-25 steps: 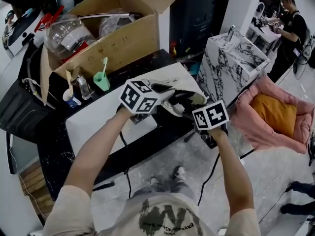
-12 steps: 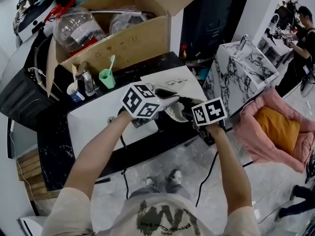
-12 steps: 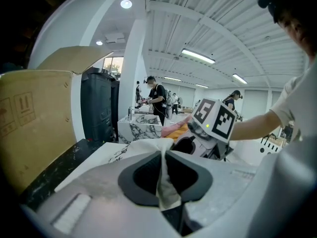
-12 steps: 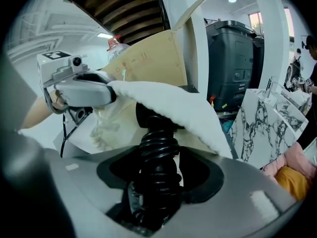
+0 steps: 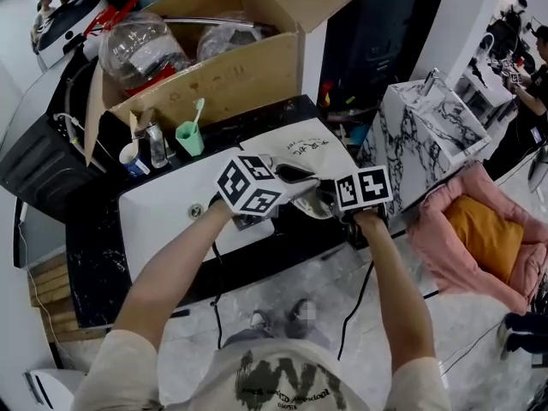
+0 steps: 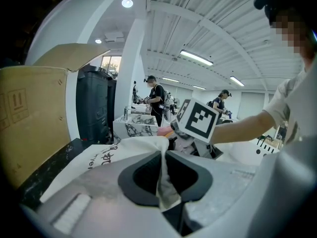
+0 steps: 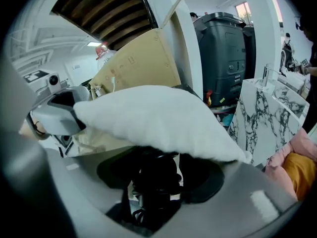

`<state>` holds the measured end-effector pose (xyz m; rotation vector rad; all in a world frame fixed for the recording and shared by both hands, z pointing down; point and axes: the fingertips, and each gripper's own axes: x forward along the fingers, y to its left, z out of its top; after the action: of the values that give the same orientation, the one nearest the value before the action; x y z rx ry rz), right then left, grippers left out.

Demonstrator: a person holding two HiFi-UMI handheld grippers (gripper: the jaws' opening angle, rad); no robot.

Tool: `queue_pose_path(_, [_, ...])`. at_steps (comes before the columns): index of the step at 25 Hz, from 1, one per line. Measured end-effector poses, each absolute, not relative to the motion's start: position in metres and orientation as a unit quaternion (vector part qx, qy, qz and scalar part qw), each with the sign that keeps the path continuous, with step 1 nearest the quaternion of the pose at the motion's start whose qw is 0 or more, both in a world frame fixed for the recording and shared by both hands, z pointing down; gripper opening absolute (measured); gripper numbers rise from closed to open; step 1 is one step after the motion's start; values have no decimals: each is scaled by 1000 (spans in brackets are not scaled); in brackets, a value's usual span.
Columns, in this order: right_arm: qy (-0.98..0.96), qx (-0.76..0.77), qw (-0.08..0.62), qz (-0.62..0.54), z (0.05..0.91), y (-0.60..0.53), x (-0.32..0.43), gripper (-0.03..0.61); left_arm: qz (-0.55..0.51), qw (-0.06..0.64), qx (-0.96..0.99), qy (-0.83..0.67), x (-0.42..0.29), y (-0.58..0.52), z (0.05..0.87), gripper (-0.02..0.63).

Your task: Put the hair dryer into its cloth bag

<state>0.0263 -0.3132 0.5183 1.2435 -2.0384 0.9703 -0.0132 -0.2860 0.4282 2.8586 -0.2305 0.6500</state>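
The white cloth bag with dark print lies on the white counter. My left gripper is shut on the bag's mouth edge, and a fold of cloth is pinched between its jaws. My right gripper is shut on the black hair dryer, just right of the bag's mouth. In the right gripper view the hair dryer sits between the jaws with the bag draped over it. In the left gripper view the right gripper's marker cube is close beyond the bag.
An open cardboard box with plastic-wrapped items stands behind the counter. A green cup with a toothbrush stands by it. A marble-pattern cabinet and a pink pet bed are at the right. A black cord hangs toward the floor.
My right gripper has shifted a little toward the left gripper with the hair dryer in it. The left gripper has kept its hold on the bag's edge.
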Motion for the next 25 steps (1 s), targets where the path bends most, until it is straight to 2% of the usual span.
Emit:
queue_pose_path(17, [-737,491,182,427,516,-346,18,255,217,108,966,-84,-17,-281,428,32])
queue_pose_path(25, [-735,503,172,421,519,-356,18,255,217,111,965,-92,-25,-285,430,32])
